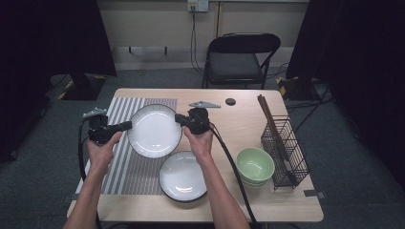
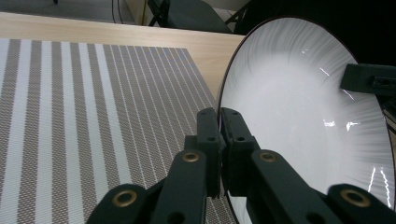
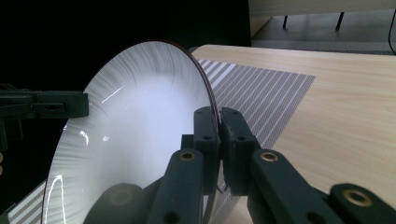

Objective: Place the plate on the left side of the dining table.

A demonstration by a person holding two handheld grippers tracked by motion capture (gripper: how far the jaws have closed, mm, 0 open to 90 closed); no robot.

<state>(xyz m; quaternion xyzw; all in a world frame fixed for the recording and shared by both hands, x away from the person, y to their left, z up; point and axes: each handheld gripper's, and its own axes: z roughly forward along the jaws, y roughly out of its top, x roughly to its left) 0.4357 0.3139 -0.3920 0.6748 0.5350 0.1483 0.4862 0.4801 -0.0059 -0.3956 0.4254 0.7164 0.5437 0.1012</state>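
White plate clamped on both sides

I've got the left gripper [image 1: 125,126] and right gripper [image 1: 179,118] both closed tight on opposite rim edges of the white ribbed plate [image 1: 154,130]. Plate is over the striped placemat [image 1: 125,168], at its far right part. Second white plate [image 1: 183,177] sits at the mat's near right edge.

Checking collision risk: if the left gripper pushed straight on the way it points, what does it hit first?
The large plate its jaws already clamp by the rim; beyond that, probably the right gripper on the opposite rim, though depth is unclear.
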